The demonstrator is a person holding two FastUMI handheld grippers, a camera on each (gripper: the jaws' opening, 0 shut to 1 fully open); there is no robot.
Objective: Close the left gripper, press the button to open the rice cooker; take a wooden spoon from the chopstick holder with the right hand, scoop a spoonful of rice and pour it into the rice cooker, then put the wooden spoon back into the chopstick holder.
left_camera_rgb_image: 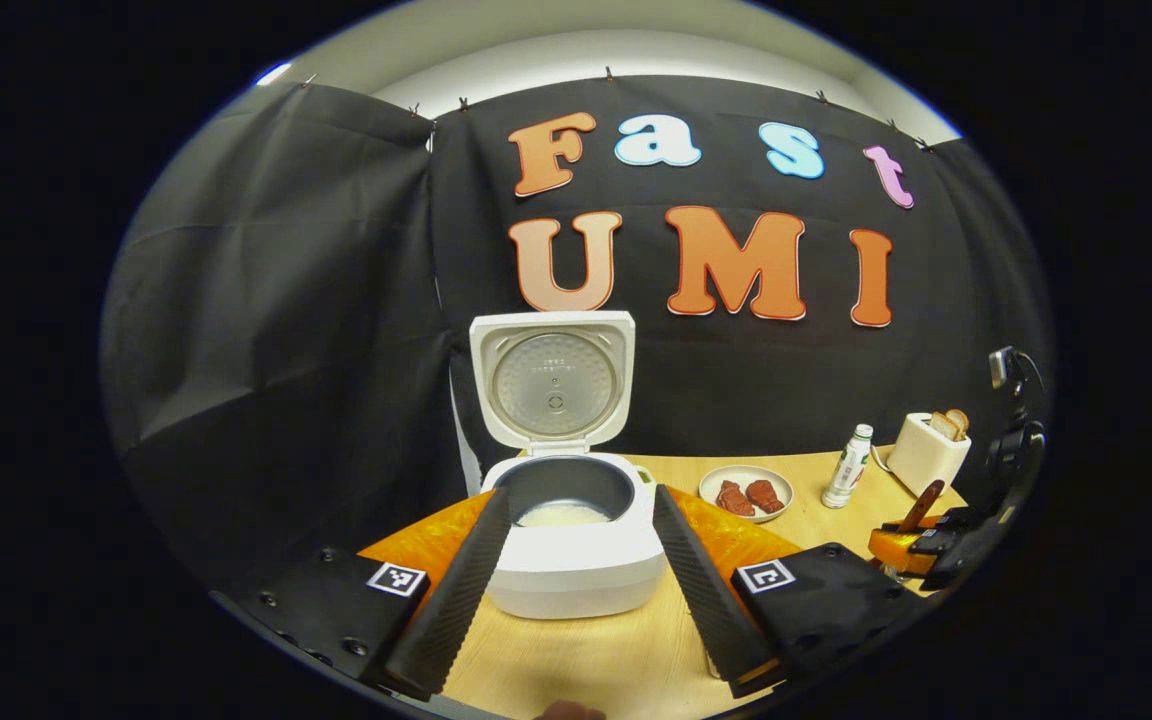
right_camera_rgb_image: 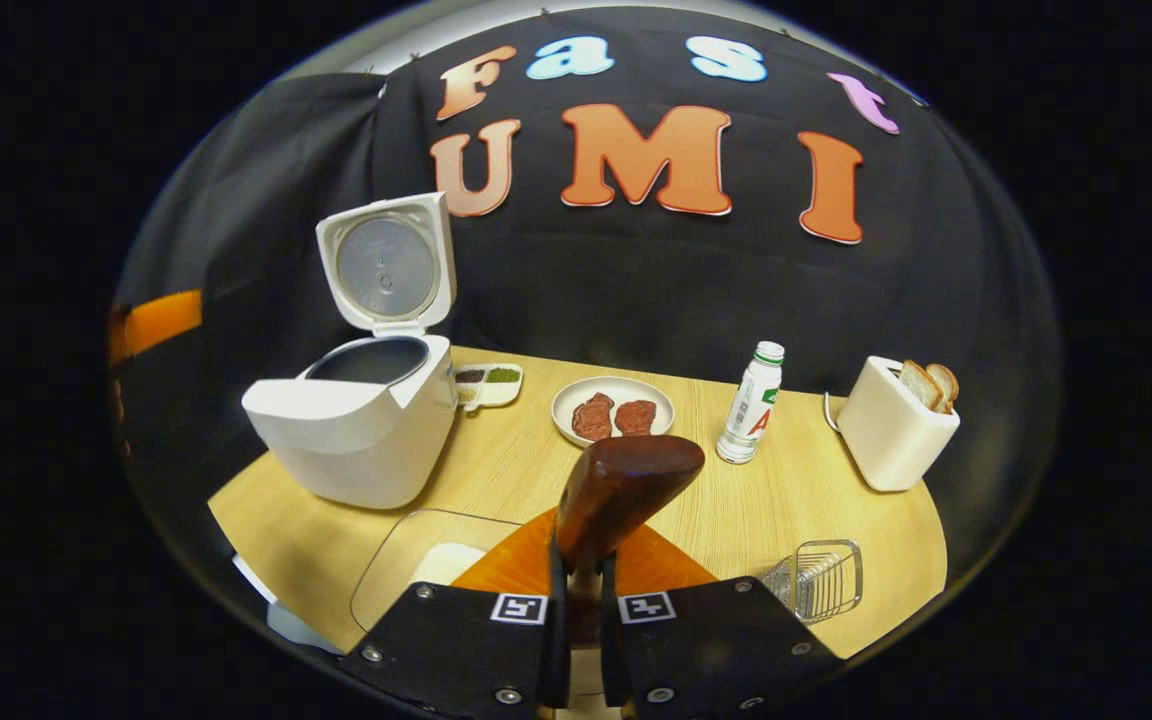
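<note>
while the white rice cooker (right_camera_rgb_image: 361, 425) stands on the pale wooden table (right_camera_rgb_image: 816, 520) with its hinged lid (right_camera_rgb_image: 388, 265) raised upright, the right gripper (right_camera_rgb_image: 576, 640) holds the dark reddish-brown wooden spoon (right_camera_rgb_image: 624, 490) by its handle, both fingers drawn narrow and pressing on the stem from either side. in the right gripper view the spoon's long axis runs up and away from the fingers, its bowl tilted a little to the right; whether any rice sits in the bowl cannot be told from this side. a clear glass dish (right_camera_rgb_image: 416, 565) with a patch of white rice lies just left of the fingers, below the spoon. the small wire-mesh chopstick holder (right_camera_rgb_image: 821, 578) stands to the lower right of the fingers, nearer than the cooker, which lies well off to the upper left.

in the left gripper view the left gripper (left_camera_rgb_image: 581, 590) hangs in front of the cooker with its fingers spread wide, holding nothing; the dark inner pot (left_camera_rgb_image: 564, 490) shows between them with a pale layer of rice at its bottom. the spoon (left_camera_rgb_image: 921, 505) shows far right in this view, well apart from the cooker.

judging from this, the next move depends on which way the right hand swings: left toward the dish and pot, or right toward the holder
</note>
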